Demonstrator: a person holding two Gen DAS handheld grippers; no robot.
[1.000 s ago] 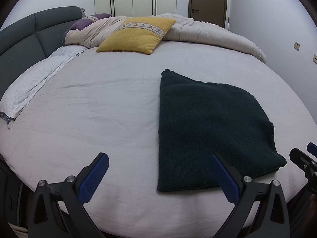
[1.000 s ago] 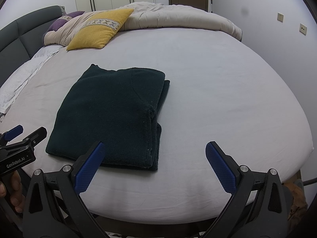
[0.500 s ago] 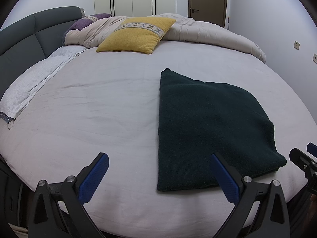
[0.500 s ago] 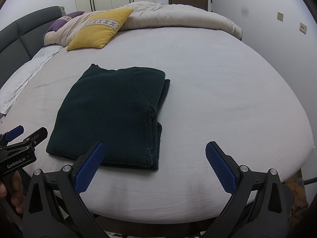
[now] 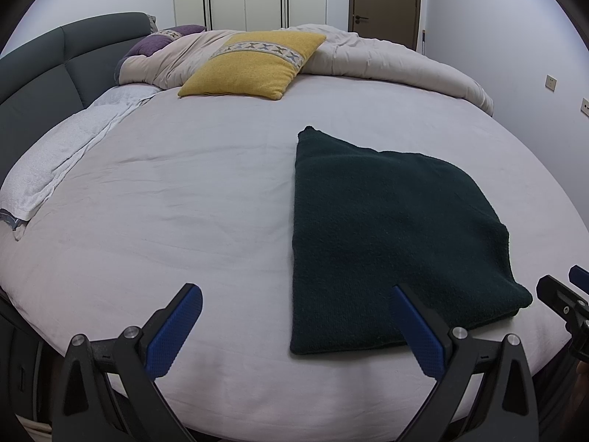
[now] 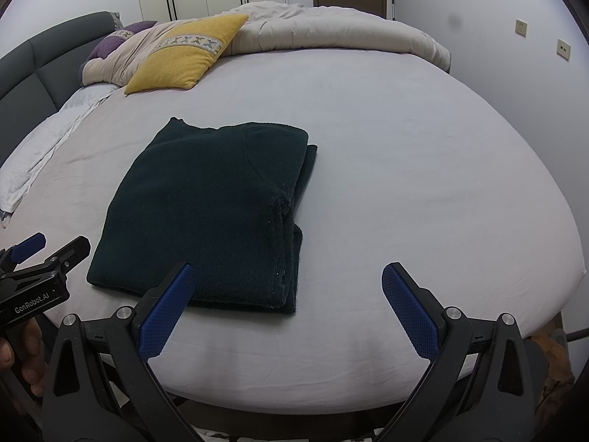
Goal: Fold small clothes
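A dark green knitted garment [image 5: 386,235] lies folded into a flat rectangle on the white bed sheet [image 5: 176,199]; it also shows in the right wrist view [image 6: 206,217], with stacked layers along its right edge. My left gripper [image 5: 294,328] is open and empty, held at the bed's near edge, its right finger [image 5: 416,335] over the garment's near edge. My right gripper [image 6: 283,305] is open and empty, just in front of the garment's near right corner. Each gripper shows at the edge of the other's view.
A yellow cushion [image 5: 254,66] and a rumpled beige duvet [image 5: 386,62] lie at the far side of the bed. A white towel [image 5: 55,169] lies along the left edge by the grey headboard [image 5: 44,62]. Wardrobe and door stand behind.
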